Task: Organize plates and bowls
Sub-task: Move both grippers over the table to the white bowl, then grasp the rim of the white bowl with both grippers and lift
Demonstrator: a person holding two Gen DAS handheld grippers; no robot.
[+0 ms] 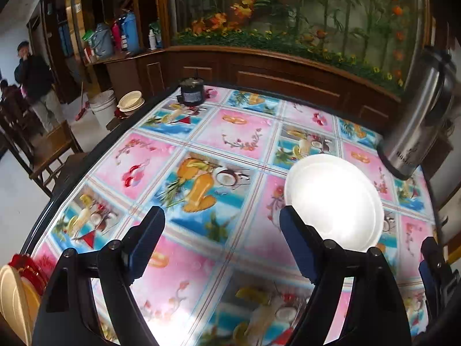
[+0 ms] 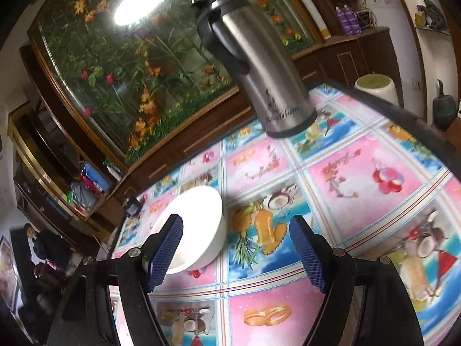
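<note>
A white bowl [image 1: 334, 199] sits on the patterned table [image 1: 230, 132], right of centre in the left wrist view. My left gripper [image 1: 222, 225] is open and empty above the table, its right finger beside the bowl's near left rim. The right gripper [image 1: 432, 262] shows at the right edge of that view. In the right wrist view the same bowl [image 2: 198, 227] sits left of centre, just past the left finger. My right gripper [image 2: 236, 230] is open and empty above the table [image 2: 360, 173]. Cream plates on a red stack [image 1: 17, 291] sit at the table's near left edge.
A steel thermos jug [image 2: 259, 66] stands at the table's far side, also in the left wrist view [image 1: 417, 115]. A small black jar [image 1: 192, 92] sits at the far edge. Cream bowls [image 1: 131, 101], white buckets and a wooden chair [image 1: 49, 150] stand left of the table. A person stands at far left.
</note>
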